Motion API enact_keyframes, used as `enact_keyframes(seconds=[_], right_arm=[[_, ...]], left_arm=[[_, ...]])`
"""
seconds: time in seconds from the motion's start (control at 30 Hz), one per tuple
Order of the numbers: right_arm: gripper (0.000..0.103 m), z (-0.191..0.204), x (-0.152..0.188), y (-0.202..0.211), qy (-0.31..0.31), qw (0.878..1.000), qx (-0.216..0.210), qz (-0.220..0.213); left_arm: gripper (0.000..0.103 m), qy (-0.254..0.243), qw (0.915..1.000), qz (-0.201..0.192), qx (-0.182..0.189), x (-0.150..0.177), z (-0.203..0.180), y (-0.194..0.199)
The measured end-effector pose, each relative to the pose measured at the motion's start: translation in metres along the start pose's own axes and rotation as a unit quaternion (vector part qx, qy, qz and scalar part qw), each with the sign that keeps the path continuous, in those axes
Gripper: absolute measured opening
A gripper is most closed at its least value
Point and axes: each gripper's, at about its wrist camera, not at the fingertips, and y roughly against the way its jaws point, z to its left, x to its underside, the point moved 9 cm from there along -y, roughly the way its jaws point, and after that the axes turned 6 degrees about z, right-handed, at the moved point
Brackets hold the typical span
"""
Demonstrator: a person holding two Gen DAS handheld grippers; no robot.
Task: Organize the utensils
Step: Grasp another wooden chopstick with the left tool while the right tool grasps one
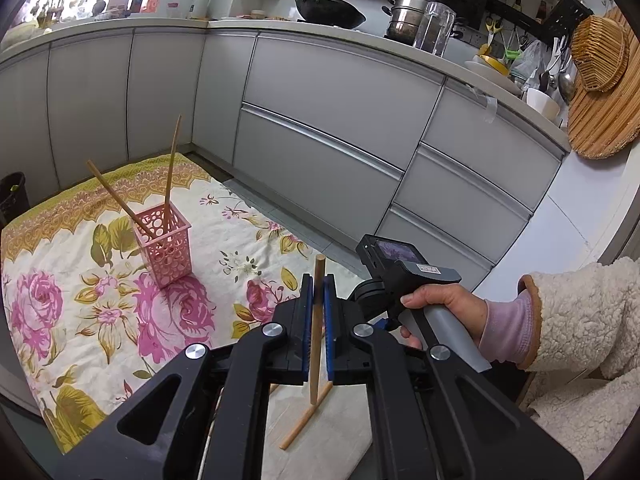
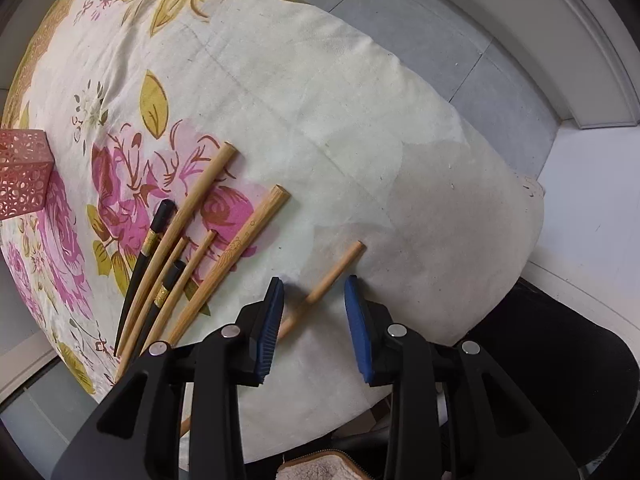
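bamboo chopstick (image 1: 317, 320) pinched upright betw the blue pads of the left gripper (image 1: 319, 280), jaws pressed tight on it, top end poking above the pads, lower end hanging down over the table (image 1: 224, 248). left gripper sits above the near table edge, pointing across the floral cloth twd the pink holder (image 1: 164, 246). holder = perforated square basket, upright on the cloth, well apart from the left gripper. 2 bamboo chopsticks (image 1: 170, 168) already in it, leaning apart in a v.

right gripper (image 2: 314, 280) points steeply down at the table, jaws partly spread, pads not touching anything. single bamboo chopstick (image 2: 326, 284) lies flat on the cloth, running diagonally thru the gap betw the jaws, far end past the tips, near end going under the left pad (image 2: 268, 324). same stick shows in left wrist view lying on the cloth below the held one.

loose pile (image 2: 180, 264) of chopsticks lies just left of the right gripper: several bamboo plus 2 black w/ gold bands, fanned out, tips converging twd the near edge. corner of the pink holder visible at far left of right wrist view, apart from the pile.

person's hand (image 1: 444, 312) in a fleece sleeve grips the right gripper handle, seen from left wrist cam.
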Motion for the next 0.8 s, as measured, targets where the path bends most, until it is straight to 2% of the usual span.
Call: enact_keyframes(seconds=[0.1, 0.17, 0.23, 0.3, 0.33, 0.4, 0.47, 0.63, 0.8], right_arm=[[0.036, 0.002, -0.002, -0.001, -0.001, 1.000, 0.013, 0.002], [0.032, 0.006, 0.000, 0.000, 0.012, 0.999, 0.042, -0.017], [0.016, 0.016, 0.002, 0.002, 0.037, 0.997, 0.052, -0.045], [0.008, 0.019, 0.003, 0.005, 0.043, 0.996, 0.036, -0.063], [0.006, 0.022, 0.004, 0.007, 0.046, 0.997, 0.014, -0.067], [0.006, 0.026, 0.006, 0.007, 0.054, 0.996, -0.022, -0.071], [0.006, 0.034, 0.007, 0.014, 0.073, 0.991, -0.066, -0.093], [0.006, 0.044, 0.021, 0.063, 0.127, 0.967, -0.128, -0.181], [0.006, 0.046, 0.052, 0.106, 0.204, 0.929, -0.164, -0.263]], left_arm=[[0.005, -0.001, 1.0000, 0.002, -0.003, 0.000, -0.001, -0.002], [0.005, -0.002, 1.0000, 0.001, -0.005, -0.001, -0.001, -0.001], [0.005, -0.001, 1.0000, -0.003, -0.008, -0.001, 0.000, 0.002], [0.005, 0.004, 0.9999, -0.008, -0.010, -0.001, 0.003, 0.005], [0.005, 0.006, 0.9999, -0.009, -0.011, 0.000, 0.004, 0.006], [0.005, 0.010, 0.9997, -0.013, -0.016, 0.000, 0.007, 0.009], [0.005, 0.015, 0.9995, -0.018, -0.021, 0.000, 0.009, 0.013], [0.005, 0.020, 0.9983, -0.037, -0.042, -0.004, 0.009, 0.024], [0.005, 0.026, 0.9961, -0.057, -0.062, -0.011, 0.005, 0.034]])
